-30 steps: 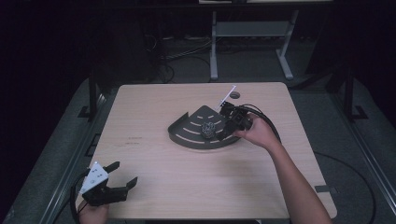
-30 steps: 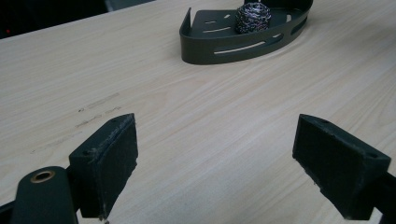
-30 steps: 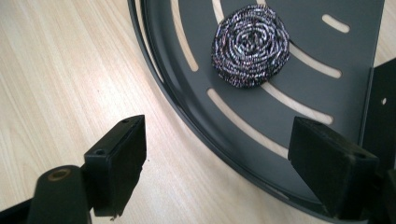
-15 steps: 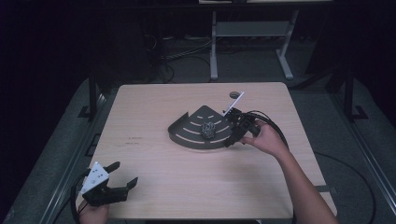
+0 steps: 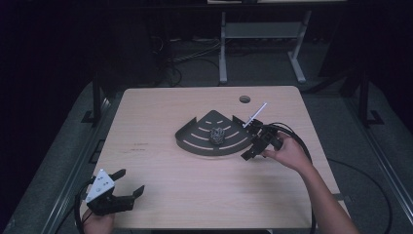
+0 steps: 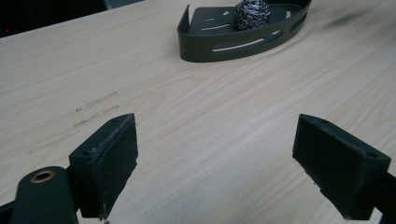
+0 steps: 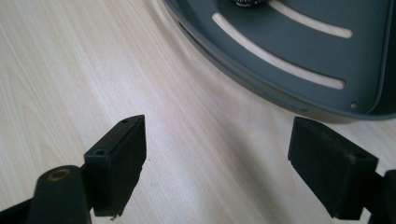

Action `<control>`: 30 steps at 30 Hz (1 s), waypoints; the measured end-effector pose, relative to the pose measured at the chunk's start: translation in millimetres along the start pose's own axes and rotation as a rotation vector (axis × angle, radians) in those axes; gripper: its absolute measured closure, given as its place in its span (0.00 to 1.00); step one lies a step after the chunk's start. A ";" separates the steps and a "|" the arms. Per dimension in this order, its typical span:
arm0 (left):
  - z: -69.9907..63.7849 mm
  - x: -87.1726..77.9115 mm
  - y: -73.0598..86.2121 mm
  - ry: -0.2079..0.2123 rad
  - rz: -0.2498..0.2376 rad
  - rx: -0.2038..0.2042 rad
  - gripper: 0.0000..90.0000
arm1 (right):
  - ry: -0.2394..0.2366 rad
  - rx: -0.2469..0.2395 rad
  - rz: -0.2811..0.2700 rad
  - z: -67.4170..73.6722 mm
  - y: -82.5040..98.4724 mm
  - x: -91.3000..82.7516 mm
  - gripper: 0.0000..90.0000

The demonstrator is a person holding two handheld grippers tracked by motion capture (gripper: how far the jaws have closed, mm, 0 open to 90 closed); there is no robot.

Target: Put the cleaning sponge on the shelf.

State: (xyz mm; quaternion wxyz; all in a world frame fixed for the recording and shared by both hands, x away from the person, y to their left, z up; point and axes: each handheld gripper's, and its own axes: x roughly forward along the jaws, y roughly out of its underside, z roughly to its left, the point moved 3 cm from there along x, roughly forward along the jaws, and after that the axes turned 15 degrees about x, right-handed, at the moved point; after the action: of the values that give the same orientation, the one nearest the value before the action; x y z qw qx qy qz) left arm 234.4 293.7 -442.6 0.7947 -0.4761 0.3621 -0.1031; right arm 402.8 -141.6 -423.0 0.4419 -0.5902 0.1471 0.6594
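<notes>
I hold my right gripper, jaws apart and empty, just right of the dark quarter-round slotted metal tray carrying a steel-wool ball; next I should probably line up on its curved rim; left gripper gapes empty, near-left

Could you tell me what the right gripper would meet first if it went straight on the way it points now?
Probably the curved front wall of the dark tray, just ahead of the open right gripper. Nothing lies between them except bare table, though depth is hard to judge.

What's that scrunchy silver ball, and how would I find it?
Look at the middle of the wooden table for the dark fan-shaped tray with slots. The steel-wool scrubber sits inside it, a shiny tangled wire ball, the sole silvery thing there.
</notes>
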 end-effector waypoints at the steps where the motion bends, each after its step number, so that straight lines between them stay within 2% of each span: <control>1: 0.0 0.0 0.0 0.000 0.000 0.000 0.15 | 0.000 0.003 0.001 -0.4 1.9 -0.1 0.21; 13: -0.3 0.1 0.2 0.000 0.003 0.001 0.15 | -0.001 0.007 0.001 -1.7 22.9 0.6 0.20; 30: -2.5 2.1 0.2 0.005 0.011 0.006 0.15 | -0.016 0.026 -0.033 -3.5 55.0 -2.5 0.20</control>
State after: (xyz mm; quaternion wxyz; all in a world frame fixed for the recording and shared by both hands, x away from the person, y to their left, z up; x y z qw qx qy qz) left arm 234.2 291.0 -444.5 0.7959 -0.4714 0.3663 -0.1011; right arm 363.3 -176.3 -439.6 0.4614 -0.5813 0.1423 0.6549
